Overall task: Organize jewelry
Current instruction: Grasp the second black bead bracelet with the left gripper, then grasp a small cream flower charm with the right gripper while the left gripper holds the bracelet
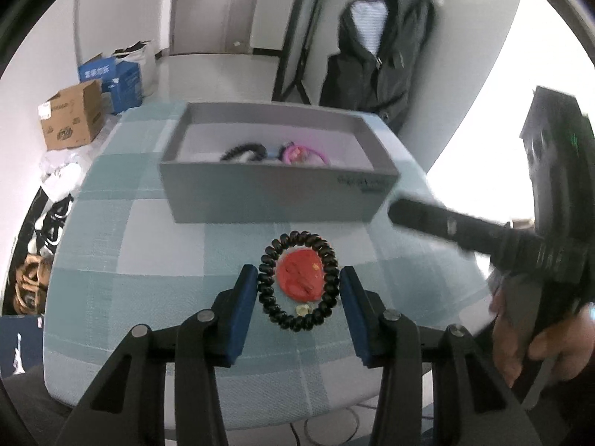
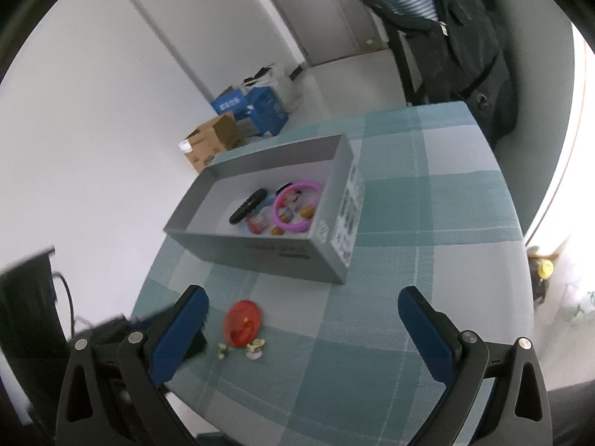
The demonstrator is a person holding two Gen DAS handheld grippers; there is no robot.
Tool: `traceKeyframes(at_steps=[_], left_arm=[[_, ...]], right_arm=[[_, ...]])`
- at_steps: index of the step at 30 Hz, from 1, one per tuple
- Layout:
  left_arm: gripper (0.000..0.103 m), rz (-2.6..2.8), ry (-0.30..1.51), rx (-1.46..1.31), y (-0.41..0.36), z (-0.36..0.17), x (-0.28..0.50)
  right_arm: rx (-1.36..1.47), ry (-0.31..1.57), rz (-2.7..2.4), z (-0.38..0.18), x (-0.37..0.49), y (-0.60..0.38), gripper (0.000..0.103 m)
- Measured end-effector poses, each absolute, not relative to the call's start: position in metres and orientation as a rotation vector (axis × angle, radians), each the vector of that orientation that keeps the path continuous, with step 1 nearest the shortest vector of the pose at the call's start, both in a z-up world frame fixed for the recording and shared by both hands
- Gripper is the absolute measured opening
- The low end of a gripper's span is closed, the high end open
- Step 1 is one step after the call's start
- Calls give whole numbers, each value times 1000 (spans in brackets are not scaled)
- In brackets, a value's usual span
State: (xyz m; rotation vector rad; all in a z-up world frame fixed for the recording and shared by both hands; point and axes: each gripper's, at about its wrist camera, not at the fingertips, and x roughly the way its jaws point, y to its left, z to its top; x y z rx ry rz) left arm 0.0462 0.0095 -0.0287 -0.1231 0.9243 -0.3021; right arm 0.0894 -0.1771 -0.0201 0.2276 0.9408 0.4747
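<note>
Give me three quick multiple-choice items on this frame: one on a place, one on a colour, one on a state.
1. Where is the red disc?
A. inside the grey box
B. on the tablecloth in front of the grey box
C. on the floor

2. What colour is the large ring in the box?
A. pink
B. green
C. white

3. What state is the left gripper in?
A. wide open, empty
B. shut on the black spiral band
C. out of view

Answers:
1. B: the red disc lies on the tablecloth, outside the grey box.
2. A: the large ring is plainly pink.
3. B: the left gripper has a finger against each side of the black spiral band.
</note>
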Motion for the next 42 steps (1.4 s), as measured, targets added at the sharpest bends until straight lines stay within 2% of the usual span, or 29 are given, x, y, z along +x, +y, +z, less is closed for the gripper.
traceKeyframes(at_steps=[5,10,14,19,20,22,26,30,42], left_arm=[[40,-253,883,-251,40,-19,48],[40,-207,890,-345,62,-24,56],[40,-200,900,-428,73,-28,63],[40,-204,901,-438,75,-27,62],[40,-205,899,-436,76,-27,62],[40,-209,895,-428,77,-26,61],[40,-216,899,-430,79,-27,61],[40,-219,901,-437,81,-28,62],[40,-224,876,-431,80,-22,59]], right_arm=[[124,939,532,-21,76,-157,93],[34,958,570,-27,70,-142,67],[-3,976,598,-31,69,-134,58],[-98,995,619,-39,62,-118,40],[-122,996,616,-40,61,-115,38],[-183,989,599,-42,58,-110,28],[-254,974,585,-43,54,-104,24],[-281,970,581,-44,53,-103,12],[-135,937,585,-28,63,-122,12]])
